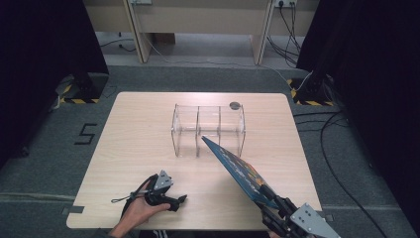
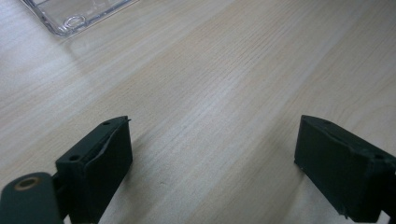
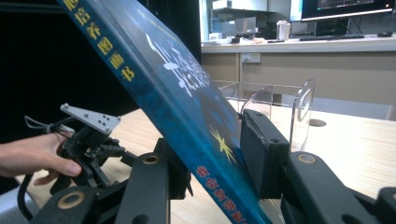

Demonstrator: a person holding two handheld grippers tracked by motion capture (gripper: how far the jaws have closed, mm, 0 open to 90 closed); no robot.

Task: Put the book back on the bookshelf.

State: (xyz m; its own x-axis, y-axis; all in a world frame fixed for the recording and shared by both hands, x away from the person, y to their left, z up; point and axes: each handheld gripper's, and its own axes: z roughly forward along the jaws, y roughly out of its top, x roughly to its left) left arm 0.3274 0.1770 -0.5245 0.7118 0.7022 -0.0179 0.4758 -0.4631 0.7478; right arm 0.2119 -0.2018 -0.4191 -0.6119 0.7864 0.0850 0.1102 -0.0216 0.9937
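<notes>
The right gripper (image 1: 270,199) pinches a blue book (image 1: 236,170) tilted over the tabletop's (image 1: 138,144) near right corner, its tip reaching the clear divider rack (image 1: 208,130). The left gripper (image 1: 179,201), jaws spread, rests near the front edge.

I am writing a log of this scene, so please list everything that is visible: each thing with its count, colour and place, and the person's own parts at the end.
table: 1, light wood, centre of the high view.
rack: 1, clear, three compartments, on the table's far middle.
book: 1, blue with yellow and red print, held tilted above the table's right front, top corner near the rack.
hole: 1, dark round, in the tabletop behind the rack.
floor: grey, around the table.
cables: several, black, on the floor at right.
left gripper: 1, black, open, at the table's front left.
right gripper: 1, black, shut on the book.
hand: 1, holding the left gripper.
</notes>
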